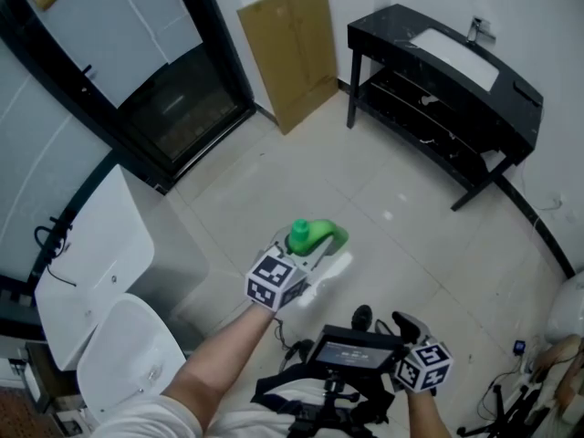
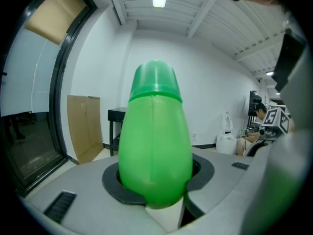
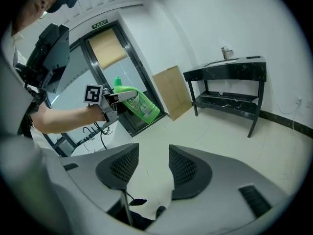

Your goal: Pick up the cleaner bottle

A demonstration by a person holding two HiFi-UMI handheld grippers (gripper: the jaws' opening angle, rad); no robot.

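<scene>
Toilet (image 1: 128,359): white, lid up, low left in the head view, below the left forearm.
Left gripper (image 1: 318,252): clenched on the cleaner bottle (image 2: 155,146), a pad pressed to each side of its smooth green shell.
Bottle place: in the air, well above the tiled floor (image 1: 301,162), touching nothing but the pads.
Right gripper (image 3: 152,155): released, jaws apart, only floor between them; low right, well apart from the bottle.
Tabletop (image 1: 388,27): black, with a pale basin, far right against the wall; not involved.
Stage: the pick-up looks done, judging by the clearance under the bottle.
Risk, slip: the gripped surface is rounded and glossy, so it may slide forward out of the pads if the grip eases or the hand jerks.
Risk, pivot: the grip seems to sit near the cap end, with the labelled body reaching out past the jaws, so its weight could swing the bottle downward.
Risk, spill: a loose cap could leak at this tilt; whether it is tight cannot be told.
Long axis: in the right gripper view it runs out from the jaws, sloping gently down.
Pointing: cap end up by the jaws, base away from the hand, toward the glass door (image 3: 105,65).
</scene>
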